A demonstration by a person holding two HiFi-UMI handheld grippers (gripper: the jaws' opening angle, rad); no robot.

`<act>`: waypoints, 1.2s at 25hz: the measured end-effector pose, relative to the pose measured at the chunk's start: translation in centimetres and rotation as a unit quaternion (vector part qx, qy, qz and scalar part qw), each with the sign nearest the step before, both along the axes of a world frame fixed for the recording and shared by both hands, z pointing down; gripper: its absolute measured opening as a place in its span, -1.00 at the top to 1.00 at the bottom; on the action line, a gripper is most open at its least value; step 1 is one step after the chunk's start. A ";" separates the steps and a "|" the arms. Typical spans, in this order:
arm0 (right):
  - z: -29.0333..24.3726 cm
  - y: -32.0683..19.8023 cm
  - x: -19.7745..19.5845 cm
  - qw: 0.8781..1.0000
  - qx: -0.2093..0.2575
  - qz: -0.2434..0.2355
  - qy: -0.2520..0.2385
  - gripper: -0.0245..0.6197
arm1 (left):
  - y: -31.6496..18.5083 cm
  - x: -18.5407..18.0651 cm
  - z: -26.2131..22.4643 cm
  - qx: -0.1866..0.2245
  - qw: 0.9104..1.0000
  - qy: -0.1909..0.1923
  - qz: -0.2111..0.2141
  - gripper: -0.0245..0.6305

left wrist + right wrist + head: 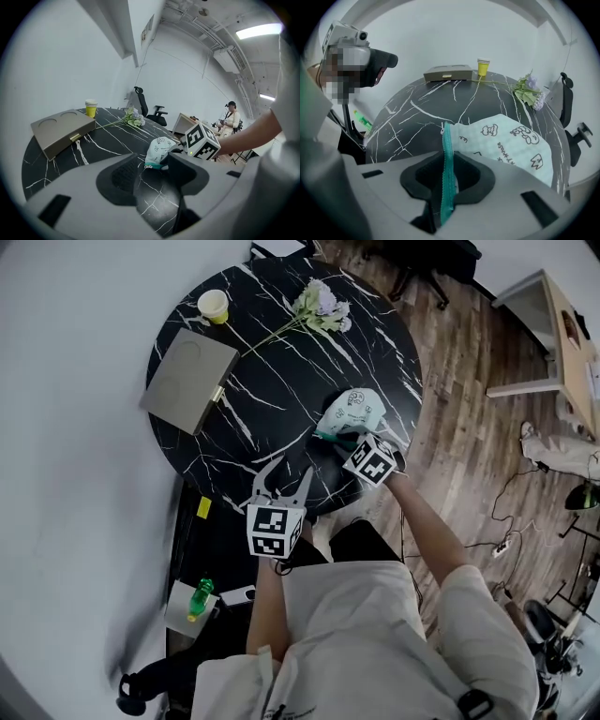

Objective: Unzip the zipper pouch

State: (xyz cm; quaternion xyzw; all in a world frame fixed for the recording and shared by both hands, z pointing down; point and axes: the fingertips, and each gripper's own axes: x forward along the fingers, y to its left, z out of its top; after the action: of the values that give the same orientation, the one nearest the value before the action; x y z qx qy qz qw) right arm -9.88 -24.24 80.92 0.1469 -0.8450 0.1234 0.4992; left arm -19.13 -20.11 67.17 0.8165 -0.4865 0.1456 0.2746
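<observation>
**Item:** zipper pouch (pixel 354 409), mint fabric w/ cartoon print, teal zipper (pixel 447 159) along one edge. Lies on round black marble table (pixel 281 381), right-centre of head view, near the table's right rim.

**R gripper** (pixel 342 442): tilted steeply down at pouch's lower edge. In right gripper view, jaws clamped on the teal zipper strip, which runs up between the pads; pouch body spreads to upper right.

**L gripper** (pixel 286 474): lower centre of head view, over the table's near edge, apart from pouch. Jaws spread, only bare tabletop between them.

**Other on table:**
- flat tan box (pixel 187 379), upper left
- yellow cup (pixel 214 306), top left
- flower sprig (pixel 319 307), top centre

**Off table:** green bottle (pixel 199 598), lower left.
</observation>
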 end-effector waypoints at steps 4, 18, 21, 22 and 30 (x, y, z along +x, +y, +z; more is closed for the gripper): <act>-0.3 -0.1 0.4 0.999 -0.016 0.033 -0.012 0.79 | -0.3 0.4 -0.3 0.003 1.000 -0.004 0.014 0.30; -7.8 -0.6 1.2 0.998 -0.022 0.018 -0.058 0.83 | -1.5 2.5 -0.7 0.014 0.995 -0.055 0.085 0.30; -9.1 -1.1 1.6 0.998 -0.013 0.012 -0.059 0.83 | -1.1 4.0 -0.8 0.013 0.992 -0.063 0.106 0.30; -9.5 -1.3 1.7 0.998 -0.010 0.011 -0.061 0.84 | -1.1 4.4 -1.0 0.017 0.991 -0.065 0.113 0.30; -13.1 -2.5 2.9 0.997 0.007 0.007 -0.078 0.84 | -0.8 5.3 -3.0 0.032 0.986 -0.079 0.140 0.30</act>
State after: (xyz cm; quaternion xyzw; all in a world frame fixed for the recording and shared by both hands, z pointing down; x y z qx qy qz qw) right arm -7.02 -26.77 67.86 0.1459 -0.8814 0.1320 0.4295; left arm -13.83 -20.86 64.14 0.8710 -0.3916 0.2312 0.1860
